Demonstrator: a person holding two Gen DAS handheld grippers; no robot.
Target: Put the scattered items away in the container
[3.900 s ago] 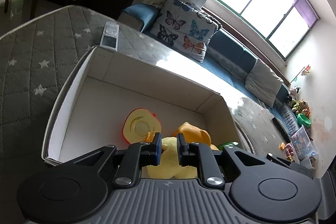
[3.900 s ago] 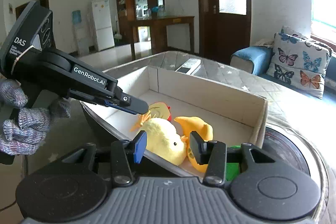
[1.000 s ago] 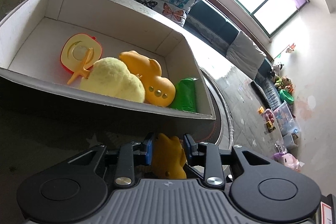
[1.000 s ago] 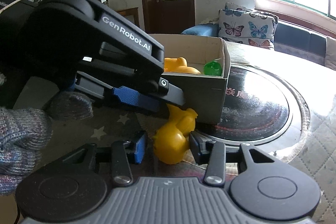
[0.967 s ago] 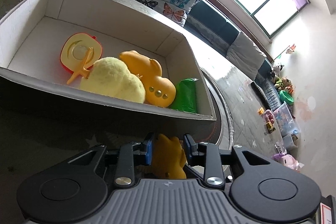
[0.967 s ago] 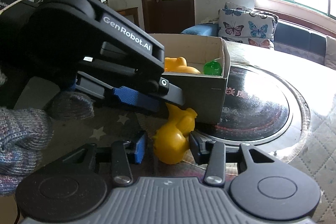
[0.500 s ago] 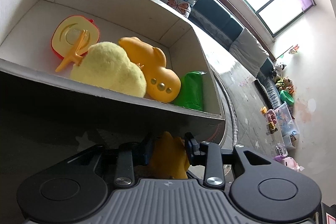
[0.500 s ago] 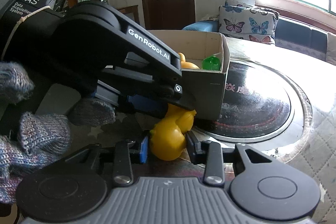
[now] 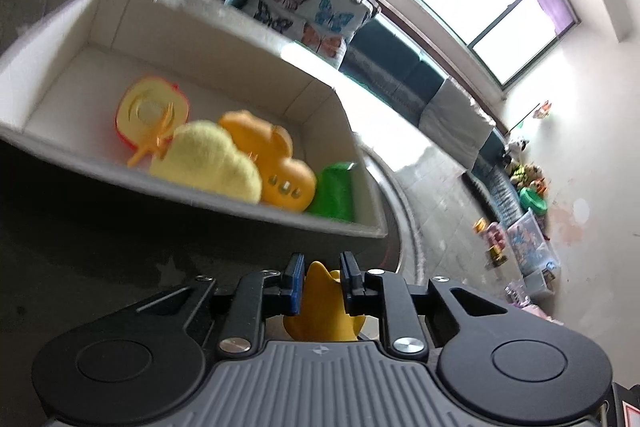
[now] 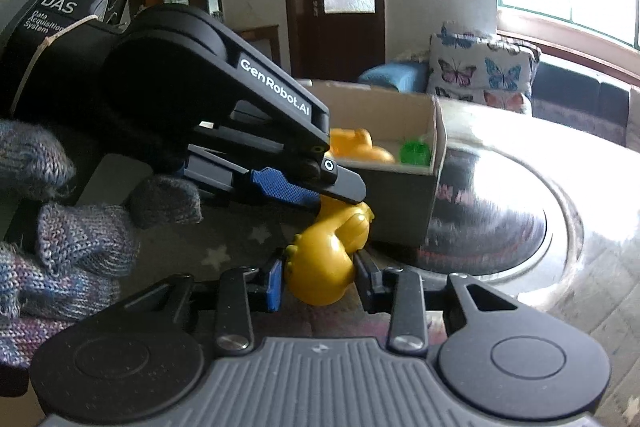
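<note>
You've got both grippers on the same toy right now. The left gripper point(image 9: 320, 281) is pinched narrow on the upper end of the yellow rubber duck point(image 10: 330, 255), and the right gripper point(image 10: 318, 285) is closed around its fat round body from the other side. The duck sits just outside the cardboard box point(image 10: 400, 211), low against its near wall, over the dark star-print surface point(image 10: 236, 247).

What I'd watch for: two grips on one squishy toy means that if your hands drift apart or twist differently, the duck deforms and can pop out of one pair of pads. It looks like smooth, glossy rubber with rounded sides, so there's not much for the blue textured pads point(image 10: 276, 285) to bite on. One of them probably has to let go before the lift, and which one isn't obvious from here.

The box wall is right there too. It's thin cardboard with a raw edge, so a lift that doesn't clear the rim could snag the duck or shove the whole box along.

Inside it's already crowded at the near end: a fuzzy yellow plush chick point(image 9: 208, 163), a hard-looking orange duck toy point(image 9: 272, 163), a green plastic piece point(image 9: 334, 193) and a red-rimmed toy apple half point(image 9: 150, 113). The far end is the bare part.
</note>
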